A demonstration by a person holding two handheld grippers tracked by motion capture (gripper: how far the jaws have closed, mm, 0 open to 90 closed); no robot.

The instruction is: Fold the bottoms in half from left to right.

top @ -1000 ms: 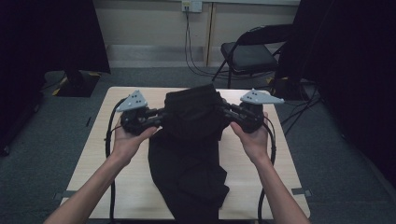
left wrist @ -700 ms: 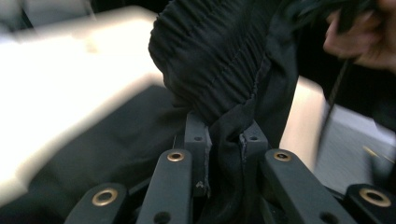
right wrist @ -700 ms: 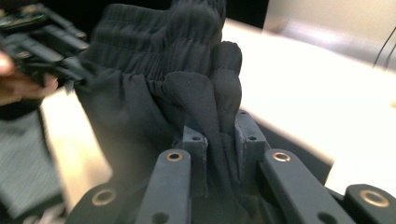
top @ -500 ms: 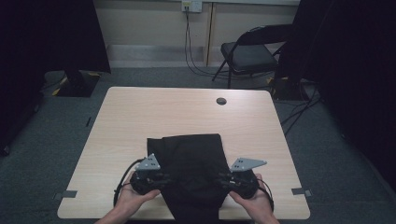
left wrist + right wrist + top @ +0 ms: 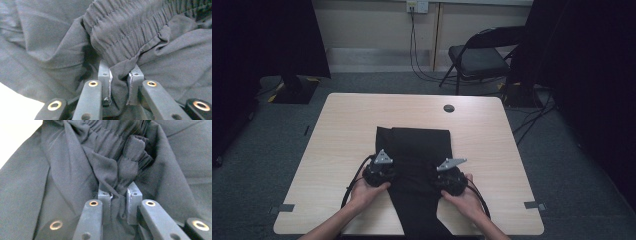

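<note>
Folding looks to be the work in hand: both grippers pinch the elastic waistband (image 5: 130,32) of a pair of black trousers (image 5: 419,145), which lie on the tabletop (image 5: 342,130) with the fold toward its far side and the legs trailing off the near edge. The left gripper (image 5: 379,172) and right gripper (image 5: 451,176) each have their jaws clamped on bunched cloth. Uneven letting go could drag the waistband askew, and the hanging legs might pull the fold off.
</note>
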